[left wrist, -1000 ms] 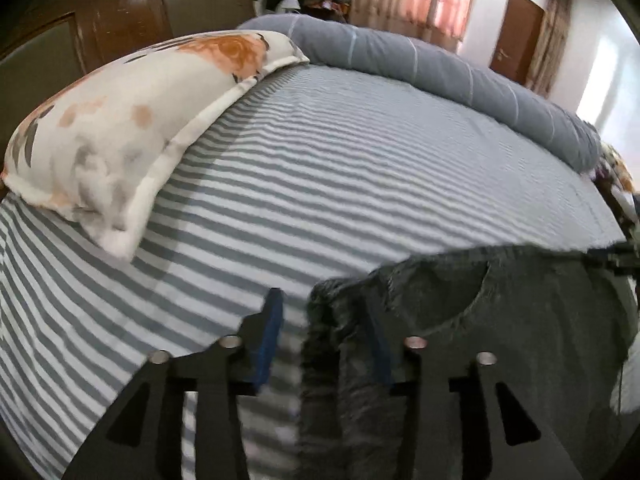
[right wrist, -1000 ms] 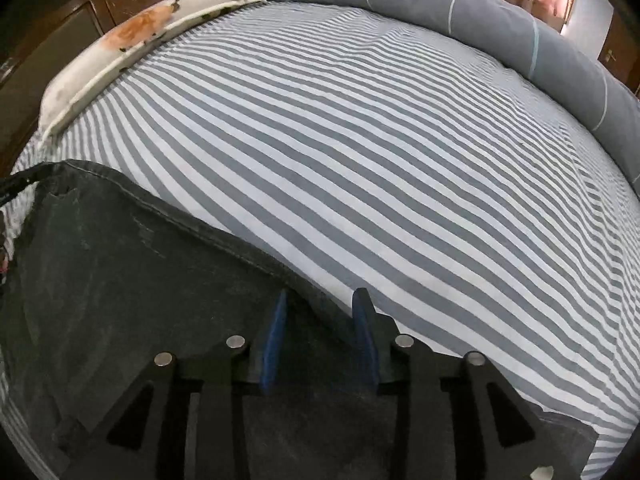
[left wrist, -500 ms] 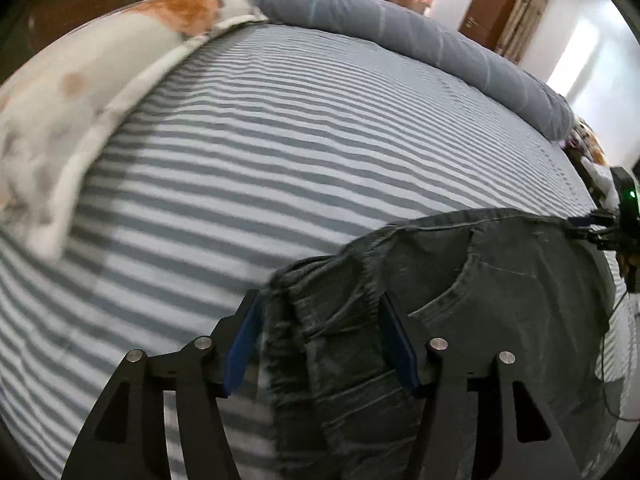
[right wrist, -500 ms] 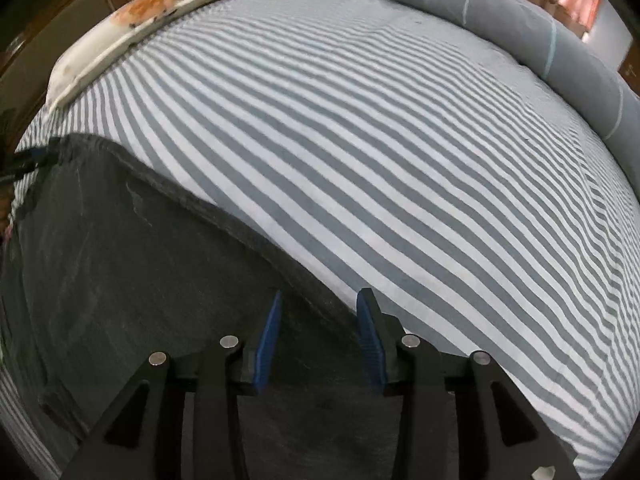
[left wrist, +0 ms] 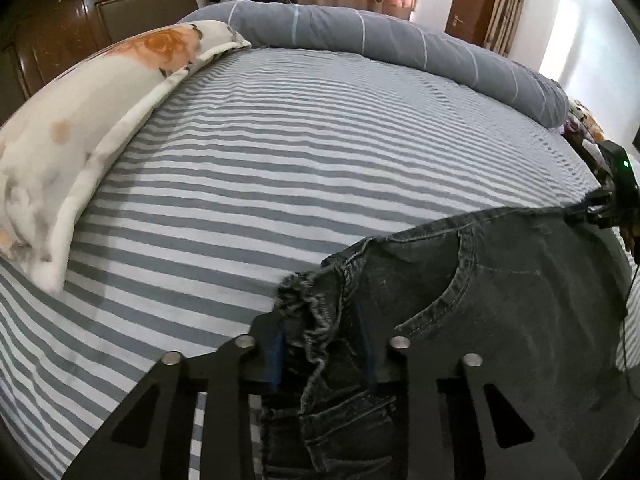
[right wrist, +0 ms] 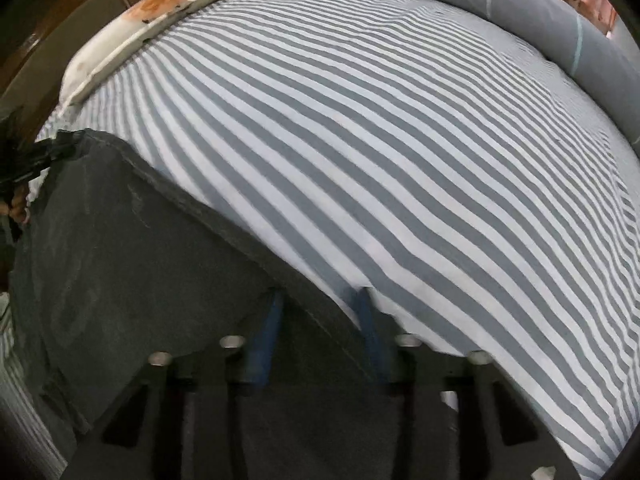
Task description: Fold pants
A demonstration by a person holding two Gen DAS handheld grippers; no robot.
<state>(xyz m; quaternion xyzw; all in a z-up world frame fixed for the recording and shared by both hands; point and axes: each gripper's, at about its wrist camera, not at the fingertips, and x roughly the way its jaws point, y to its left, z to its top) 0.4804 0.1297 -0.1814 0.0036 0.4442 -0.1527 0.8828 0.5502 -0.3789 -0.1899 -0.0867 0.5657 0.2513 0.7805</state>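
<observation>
- Where the left wrist view looks along its tool, the left gripper shows black angular arms with round metal rivets and blue-padded fingers pinching a gathered, puckered corner of the pants.
- Pants: dark grey washed denim, coarse in weave, with pale double stitching tracing a curved pocket opening; the cloth spreads rightward over the near part of the bed.
- Bed sheet: smooth cotton-like cloth in grey and white stripes, lightly rippled.
- Pillow: soft, white, printed with orange flowers and edged by a flat flange; it lies along the left side of the sheet.
- Rolled duvet: plump grey tube with thin pale lines, curving along the far edge.
- Headboard: glossy brown wood, behind the pillow.
- Right gripper: seen at the far right edge of this view, at the other end of the waistband edge.
- As seen from the right wrist, the right gripper has blue-padded fingers set on either side of the straight pants edge; whether they press the cloth cannot be told.
- Sheet stripes run diagonally; the pillow and duvet border its far side.
</observation>
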